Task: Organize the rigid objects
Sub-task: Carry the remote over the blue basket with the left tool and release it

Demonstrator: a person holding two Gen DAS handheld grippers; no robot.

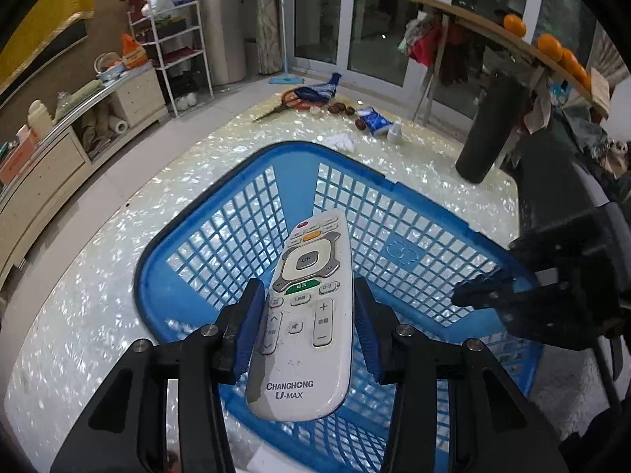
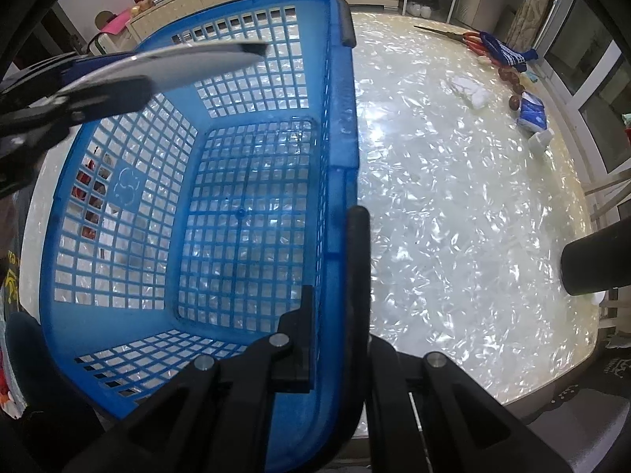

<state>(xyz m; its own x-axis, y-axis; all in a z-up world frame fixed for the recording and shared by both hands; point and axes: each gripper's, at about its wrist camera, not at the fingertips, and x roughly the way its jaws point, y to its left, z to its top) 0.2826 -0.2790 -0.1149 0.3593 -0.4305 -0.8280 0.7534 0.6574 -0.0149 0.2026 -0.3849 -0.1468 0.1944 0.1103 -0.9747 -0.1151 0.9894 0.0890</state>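
The left gripper [image 1: 307, 315] has its jaws clamped on a white remote [image 1: 305, 315]. The remote hangs in the air over the blue basket [image 1: 410, 252], buttons up, its top end pointing to 12 o'clock. The basket sits on the shiny desk [image 2: 453, 216] with nothing inside. The right gripper [image 2: 339, 272] has its jaws squeezed tight on the basket's rim at 3 o'clock.

The basket [image 2: 339, 126] stands on the desk [image 2: 453, 216], near its front edge. Above the basket, the left tongs [image 1: 307, 331] hold the remote [image 1: 311, 315]. The right tongs [image 2: 335, 295] straddle the basket's right wall. Scissors [image 2: 469, 41], a tissue pack [image 2: 532, 116] and a cloth [image 2: 471, 90] lie along the desk's far edge.
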